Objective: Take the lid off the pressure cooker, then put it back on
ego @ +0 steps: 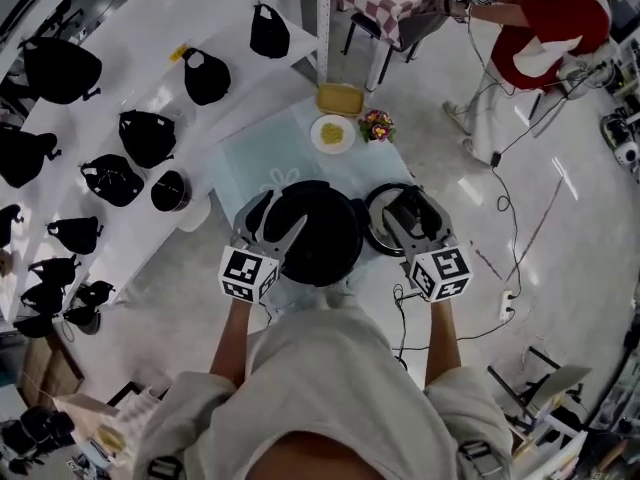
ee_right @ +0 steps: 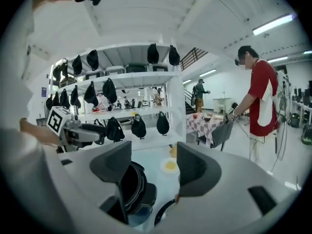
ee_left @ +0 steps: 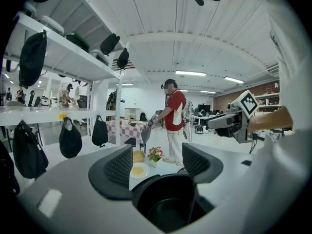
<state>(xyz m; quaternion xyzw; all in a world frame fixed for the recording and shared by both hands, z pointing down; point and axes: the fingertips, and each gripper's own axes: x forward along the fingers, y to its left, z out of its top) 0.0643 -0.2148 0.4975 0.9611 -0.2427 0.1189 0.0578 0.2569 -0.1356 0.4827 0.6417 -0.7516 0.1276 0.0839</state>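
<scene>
plate [ego: 332, 133] – yellow food | flowers [ego: 377, 125] beside it | yellow tray [ego: 340, 98] – near | black bags [ego: 147, 136] on shelf [ego: 130, 90] | person in red [ego: 545, 28]

Glossy black pressure cooker [ego: 325, 236], matt ribbed claw pads [ee_left: 119, 165]

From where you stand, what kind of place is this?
Probably a big indoor lab or workshop: white shelves hung with black bags, a pressure cooker, and another person at a checked table.

No readable text for us here, just square code markers [ego: 247, 273] on our left gripper [ego: 276, 218] and right gripper [ego: 408, 210].
</scene>
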